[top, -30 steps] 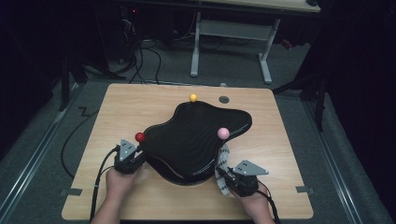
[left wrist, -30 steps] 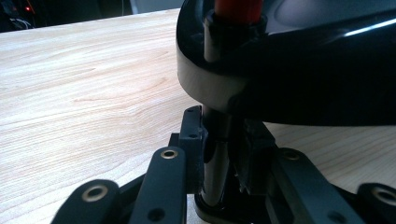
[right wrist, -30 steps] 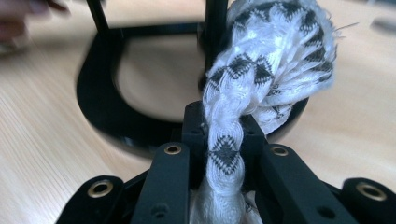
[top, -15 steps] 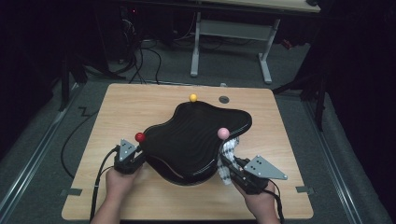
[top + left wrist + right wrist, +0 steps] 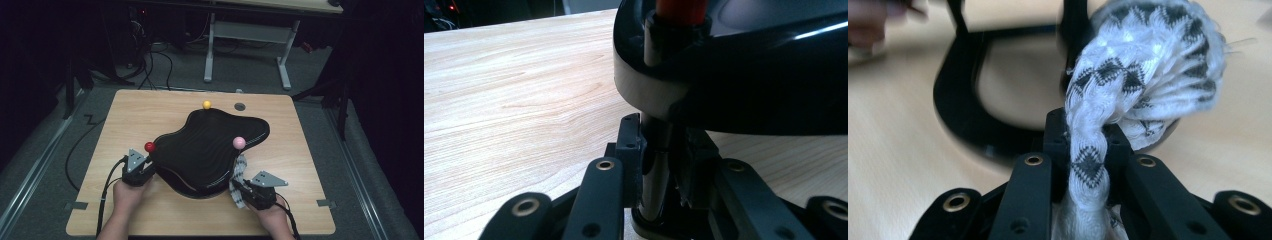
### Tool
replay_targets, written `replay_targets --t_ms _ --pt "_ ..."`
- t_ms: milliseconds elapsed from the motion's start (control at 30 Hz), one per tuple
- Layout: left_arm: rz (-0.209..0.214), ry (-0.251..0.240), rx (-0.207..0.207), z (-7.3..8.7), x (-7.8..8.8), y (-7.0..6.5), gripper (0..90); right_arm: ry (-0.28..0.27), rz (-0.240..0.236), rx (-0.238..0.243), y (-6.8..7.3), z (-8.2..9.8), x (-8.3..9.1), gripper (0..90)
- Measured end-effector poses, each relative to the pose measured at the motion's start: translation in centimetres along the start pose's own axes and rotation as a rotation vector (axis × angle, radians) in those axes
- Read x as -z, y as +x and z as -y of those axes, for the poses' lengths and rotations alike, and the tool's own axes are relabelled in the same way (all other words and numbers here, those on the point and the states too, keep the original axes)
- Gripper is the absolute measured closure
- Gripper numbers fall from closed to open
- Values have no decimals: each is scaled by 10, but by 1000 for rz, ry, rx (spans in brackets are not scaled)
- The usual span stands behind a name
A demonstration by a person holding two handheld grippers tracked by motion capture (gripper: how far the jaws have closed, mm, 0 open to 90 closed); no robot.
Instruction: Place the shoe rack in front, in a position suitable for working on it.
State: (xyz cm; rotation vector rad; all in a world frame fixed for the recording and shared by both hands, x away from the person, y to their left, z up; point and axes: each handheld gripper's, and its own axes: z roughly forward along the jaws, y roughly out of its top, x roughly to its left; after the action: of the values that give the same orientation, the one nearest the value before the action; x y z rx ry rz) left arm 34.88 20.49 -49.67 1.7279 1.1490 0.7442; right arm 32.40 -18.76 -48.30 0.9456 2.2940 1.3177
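A black wavy board stands raised on posts on the wooden table. Balls top its posts: red, yellow and pink. My left gripper is at the board's near left edge, shut on the dark post under the red ball. My right gripper is at the near right, shut on a white cord with black diamonds. The cord bunches up just beyond the jaws, in front of the board's black base frame.
The wooden table has a round grey grommet near its far edge. Bare wood lies left and right of the board. Beyond the table a white desk frame and floor cables stand on grey carpet.
My right gripper swung out to the right with the cord, then came back toward the board's near right edge. The left gripper and the board have stayed still.
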Motion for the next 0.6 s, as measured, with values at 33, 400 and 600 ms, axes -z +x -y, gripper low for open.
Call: replay_targets --t_ms 33,400,600 --pt "0 0 0 0 0 0 741 0 0 0 0 0 0 797" --pt "-8 18 1 0 0 -1 712 118 -17 5 -1 18 -18 794" --pt "-36 28 -28 -1 11 -9 590 74 63 20 -5 13 -11 792"
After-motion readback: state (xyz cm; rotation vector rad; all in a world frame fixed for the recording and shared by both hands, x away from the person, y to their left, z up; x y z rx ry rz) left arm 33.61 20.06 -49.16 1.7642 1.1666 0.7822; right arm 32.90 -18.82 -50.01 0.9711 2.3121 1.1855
